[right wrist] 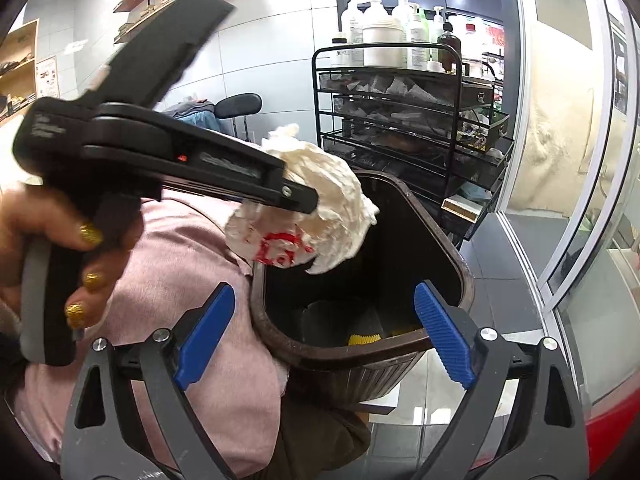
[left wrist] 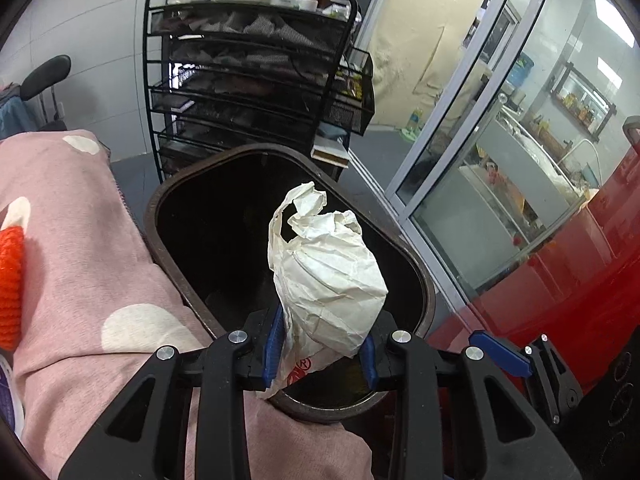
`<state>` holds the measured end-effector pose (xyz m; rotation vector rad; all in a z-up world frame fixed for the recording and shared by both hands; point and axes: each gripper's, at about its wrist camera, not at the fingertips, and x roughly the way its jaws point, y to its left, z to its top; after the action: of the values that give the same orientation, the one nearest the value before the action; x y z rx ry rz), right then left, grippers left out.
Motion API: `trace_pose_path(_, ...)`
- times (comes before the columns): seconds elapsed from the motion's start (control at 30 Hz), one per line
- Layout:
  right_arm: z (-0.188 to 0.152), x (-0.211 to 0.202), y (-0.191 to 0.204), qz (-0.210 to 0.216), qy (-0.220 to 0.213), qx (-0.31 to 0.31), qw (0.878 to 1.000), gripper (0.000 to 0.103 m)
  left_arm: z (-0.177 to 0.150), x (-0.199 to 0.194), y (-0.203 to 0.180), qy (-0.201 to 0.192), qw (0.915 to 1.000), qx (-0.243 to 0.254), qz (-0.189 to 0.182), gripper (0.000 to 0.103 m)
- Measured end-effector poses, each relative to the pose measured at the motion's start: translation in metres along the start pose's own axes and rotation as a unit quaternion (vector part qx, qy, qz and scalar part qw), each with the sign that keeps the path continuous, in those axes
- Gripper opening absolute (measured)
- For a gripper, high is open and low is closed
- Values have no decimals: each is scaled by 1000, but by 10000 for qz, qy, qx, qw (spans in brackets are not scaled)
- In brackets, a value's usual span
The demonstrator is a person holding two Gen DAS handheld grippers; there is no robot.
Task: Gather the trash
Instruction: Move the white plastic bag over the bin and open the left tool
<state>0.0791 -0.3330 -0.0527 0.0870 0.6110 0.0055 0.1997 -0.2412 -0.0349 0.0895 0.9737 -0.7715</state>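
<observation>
Left gripper (left wrist: 322,350) clamped on a crumpled white paper bag (left wrist: 328,276) with red print, held directly above the open mouth of a dark brown trash bin (left wrist: 424,280). Right gripper (right wrist: 326,334) spread wide and holding nothing, blue pads (right wrist: 440,332) framing the bin's near rim. Bin pressed against a pink blanket (left wrist: 80,248), with a black wire rack (left wrist: 248,80) of bottles behind.

Far behind: black wire tiered cart (right wrist: 404,120) topped with white pump bottles (right wrist: 376,28). Left of it: black padded stool (left wrist: 44,74). Near left: pink polka-dot fabric (left wrist: 80,240). Right: glass sliding door (left wrist: 500,160), glossy red surface (left wrist: 580,280).
</observation>
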Motion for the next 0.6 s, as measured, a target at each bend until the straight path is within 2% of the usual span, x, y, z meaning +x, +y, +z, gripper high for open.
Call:
trace_pose_path(0.13,-3,-2,2,17,34,-32,10000,92,1,12,-4,278,9995,147,43,42)
trace_pose_path(0.2,-3,-1,3,12,61,-51,10000,93,0,15,-3,346,9993,145,87,62)
trace_pose_path(0.3,-5,-2,3,29,85,-48,9999,93,-1,15,-2,332,9994,96,18,74)
trace_pose_path(0.43,-6,-1,4,43,102,-43,9999,95,-1,10,-2,295,9995,81,-48,82)
trace_pose_path(0.6,-6,0,5,59,125,-34,9999,96,-1,-7,-4,-2,9999,74,-86,88)
